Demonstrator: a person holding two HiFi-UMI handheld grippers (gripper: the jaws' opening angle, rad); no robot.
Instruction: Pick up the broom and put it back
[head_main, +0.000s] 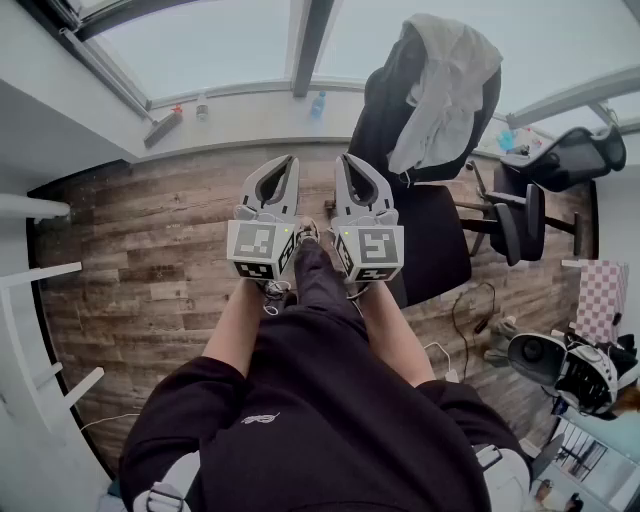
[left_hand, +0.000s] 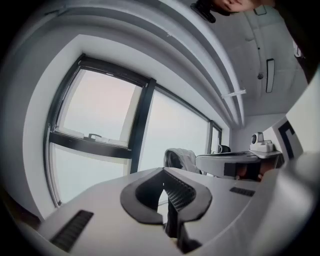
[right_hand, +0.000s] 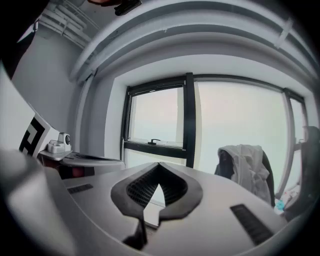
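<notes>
Left hand-held gripper (head_main: 290, 162): jaws together, nothing between them, left of the black office chair draped with a white garment (head_main: 384, 112).
Right hand-held gripper (head_main: 343, 160): jaws together, empty, just beside the chair.
Grey, red-tipped item, probably the broom (head_main: 163, 128): at the window wall, well left of the chair, untouched.

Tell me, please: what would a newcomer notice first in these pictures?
The eye falls first on the left gripper and the right gripper, held side by side in the middle of the head view, both shut and empty, over the wooden floor. To their right stands a black office chair with a pale garment draped over its back, before the large windows.
</notes>
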